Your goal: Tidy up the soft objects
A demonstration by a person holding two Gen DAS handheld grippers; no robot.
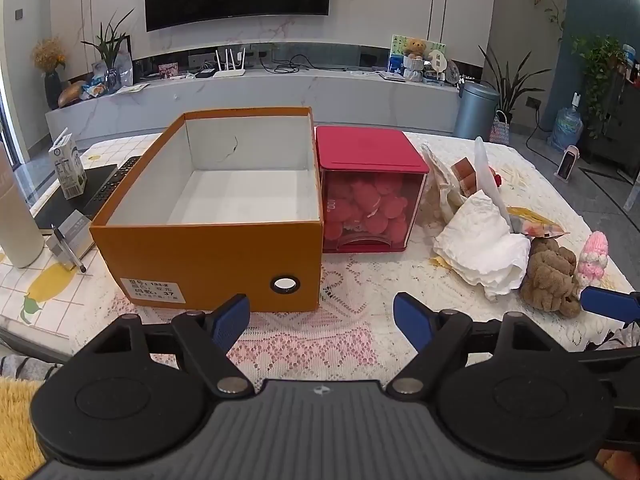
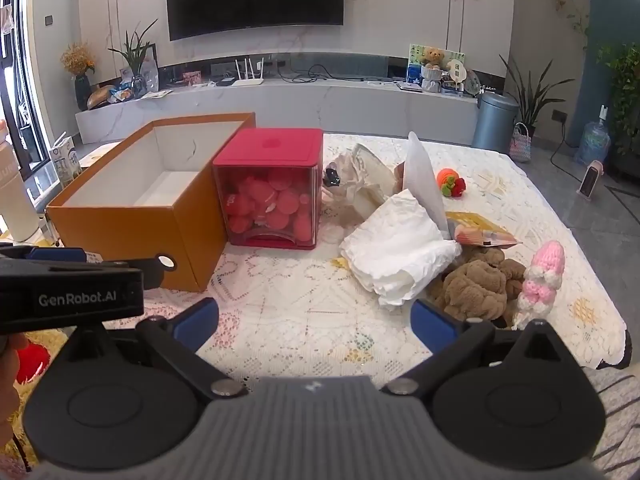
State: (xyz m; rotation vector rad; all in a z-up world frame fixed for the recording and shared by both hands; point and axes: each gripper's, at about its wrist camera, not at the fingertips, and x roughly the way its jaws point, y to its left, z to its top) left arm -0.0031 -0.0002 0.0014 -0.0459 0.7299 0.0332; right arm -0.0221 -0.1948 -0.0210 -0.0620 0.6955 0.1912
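An empty orange cardboard box (image 1: 208, 256) (image 2: 132, 232) stands on the lace-covered table (image 1: 340, 344), with a red-lidded bin of pink puffs (image 1: 370, 196) (image 2: 274, 196) right beside it. To the right lies a pile: crumpled white cloth (image 1: 484, 248) (image 2: 394, 244), a brown plush toy (image 1: 552, 276) (image 2: 476, 284), a pink and white knitted doll (image 1: 594, 258) (image 2: 542, 280), and a small orange and red knitted toy (image 2: 452, 184). My left gripper (image 1: 322, 322) hovers open over the table in front of the box. My right gripper (image 2: 316, 322) is open near the cloth and plush, holding nothing.
A milk carton (image 1: 68, 168), remote control (image 1: 116, 186), notebook with pen and a white bottle (image 1: 18, 216) crowd the table's left side. Plastic snack bags (image 2: 368, 178) lie behind the cloth. A TV console, bin (image 1: 476, 110) and plants stand beyond the table.
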